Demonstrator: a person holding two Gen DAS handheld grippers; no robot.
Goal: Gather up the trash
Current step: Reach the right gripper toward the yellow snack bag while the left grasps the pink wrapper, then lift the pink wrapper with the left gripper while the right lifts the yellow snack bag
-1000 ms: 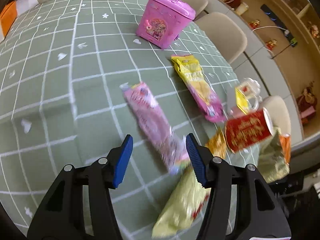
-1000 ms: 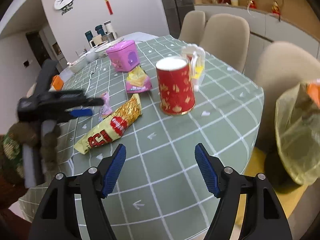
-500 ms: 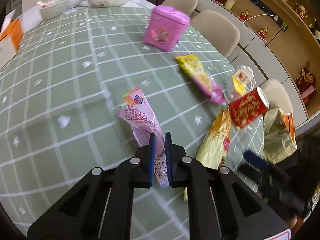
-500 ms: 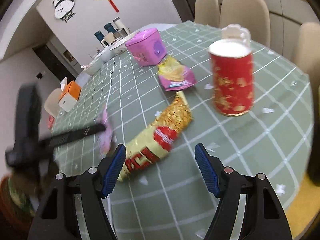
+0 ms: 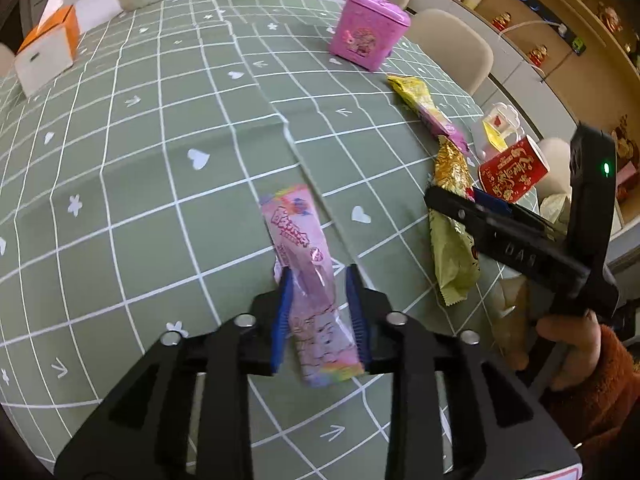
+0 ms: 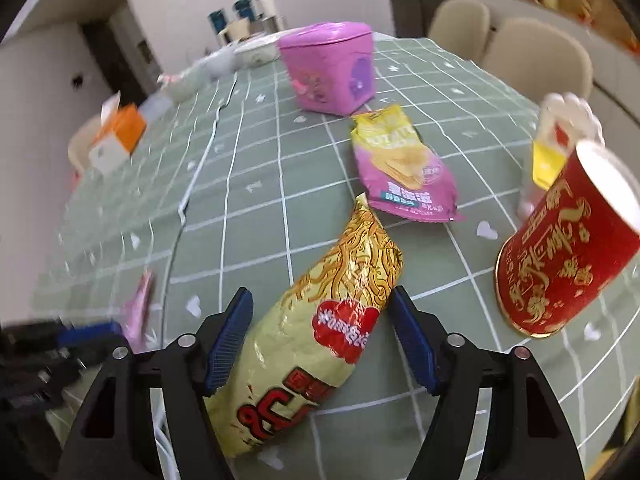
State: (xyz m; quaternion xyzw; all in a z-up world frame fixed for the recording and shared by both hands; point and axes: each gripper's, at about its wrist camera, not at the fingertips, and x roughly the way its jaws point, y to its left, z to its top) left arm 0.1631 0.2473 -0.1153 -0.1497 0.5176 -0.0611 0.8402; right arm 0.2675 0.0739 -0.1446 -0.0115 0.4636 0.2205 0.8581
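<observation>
Far left: an orange-and-white box (image 5: 46, 50) near the edge of the tabletop (image 5: 140, 152), checked green cloth with white hearts, broad open room across the near-left half. Centre: left gripper (image 5: 320, 312), fingers opening, narrow gap, the pink wrapper (image 5: 306, 280) between them, glossy thin film; contact with the pads not clear. Long axis near-to-far, its far end pointing toward the pink tin (image 5: 368, 34), boxy with a domed lid. Right: right gripper (image 6: 324, 340), fingers wide and closing, astride the near part of the yellow noodle packet (image 6: 320, 336), crinkly foil, not pressed. Long axis from near left to far right, far end touching a flat yellow-and-purple snack bag (image 6: 400, 168). Far right: a red cup (image 6: 560, 256) with gold lettering close to the tabletop's right edge.
</observation>
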